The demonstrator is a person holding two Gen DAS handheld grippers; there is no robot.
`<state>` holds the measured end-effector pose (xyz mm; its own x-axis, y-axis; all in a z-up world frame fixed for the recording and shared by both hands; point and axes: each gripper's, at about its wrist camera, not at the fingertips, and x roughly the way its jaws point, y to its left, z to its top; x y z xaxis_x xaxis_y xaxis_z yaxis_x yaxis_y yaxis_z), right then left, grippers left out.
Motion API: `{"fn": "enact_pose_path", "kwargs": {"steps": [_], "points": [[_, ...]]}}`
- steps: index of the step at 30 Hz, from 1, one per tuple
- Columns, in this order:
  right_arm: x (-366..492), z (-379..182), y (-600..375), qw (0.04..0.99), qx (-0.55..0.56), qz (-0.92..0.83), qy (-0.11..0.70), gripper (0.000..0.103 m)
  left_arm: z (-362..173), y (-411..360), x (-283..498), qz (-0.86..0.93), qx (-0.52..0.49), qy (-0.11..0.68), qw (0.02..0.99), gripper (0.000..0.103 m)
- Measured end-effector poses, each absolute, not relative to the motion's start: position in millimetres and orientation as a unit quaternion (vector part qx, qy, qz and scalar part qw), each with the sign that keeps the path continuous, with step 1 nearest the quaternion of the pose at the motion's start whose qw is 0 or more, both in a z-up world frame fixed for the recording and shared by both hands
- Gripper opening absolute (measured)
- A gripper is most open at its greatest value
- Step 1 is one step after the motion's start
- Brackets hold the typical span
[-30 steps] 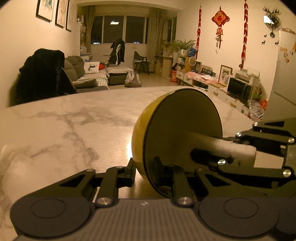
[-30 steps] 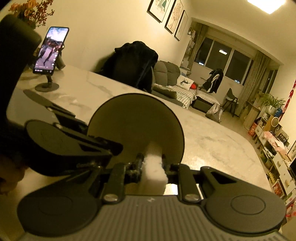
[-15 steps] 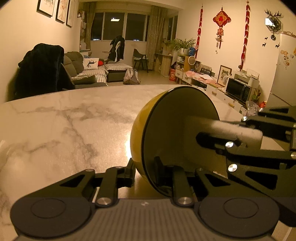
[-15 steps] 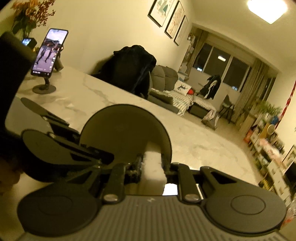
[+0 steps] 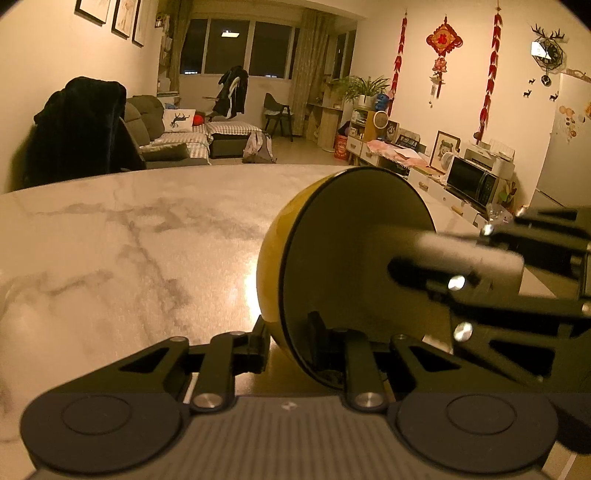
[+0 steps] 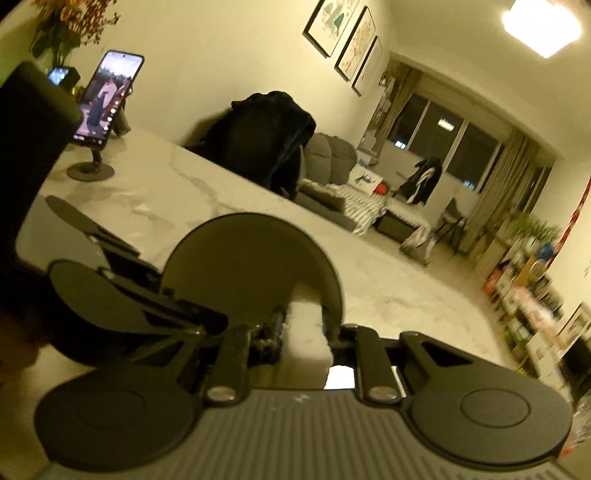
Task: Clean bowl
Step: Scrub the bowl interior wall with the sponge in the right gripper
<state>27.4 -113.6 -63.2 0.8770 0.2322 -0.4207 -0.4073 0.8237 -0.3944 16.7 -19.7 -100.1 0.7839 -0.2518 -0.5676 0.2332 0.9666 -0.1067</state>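
White marble table [image 5: 129,236], grey veins. Phone [image 6: 107,96] upright on a round-footed stand at its far corner, screen lit. Dark coat [image 5: 79,125] draped over a chair behind the table. Grey sofa [image 5: 147,110] with a white cushion [image 5: 179,120]. Night-dark windows [image 5: 236,48]. Red hanging ornament [image 5: 441,40] on the right wall; microwave [image 5: 471,181] on a low cabinet; potted plant [image 5: 364,86].

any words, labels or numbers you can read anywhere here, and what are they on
Red knot ornament on the wall: one gold character, too blurred to read.
Phone on its stand: a video, any text too small to read.
Framed pictures: no legible words.
Microwave, bowl, white sponge: no readable label.
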Motion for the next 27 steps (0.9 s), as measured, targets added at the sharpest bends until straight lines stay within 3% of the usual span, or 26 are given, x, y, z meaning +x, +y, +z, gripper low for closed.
{"fn": "enact_pose_path", "kwargs": {"steps": [9, 16, 27], "points": [[32, -72, -119, 0.937, -0.225, 0.176, 0.202, 0.02, -103, -16, 18, -0.139, -0.044, 0.307, 0.941, 0.022], [32, -76, -127, 0.941, -0.193, 0.174, 0.215, 0.02, -111, 4, 26, -0.17, -0.166, 0.32, 0.917, 0.017], [23, -65, -122, 0.943, -0.217, 0.173, 0.182, 0.019, -81, -20, 8, -0.117, -0.014, 0.246, 0.962, 0.005]]}}
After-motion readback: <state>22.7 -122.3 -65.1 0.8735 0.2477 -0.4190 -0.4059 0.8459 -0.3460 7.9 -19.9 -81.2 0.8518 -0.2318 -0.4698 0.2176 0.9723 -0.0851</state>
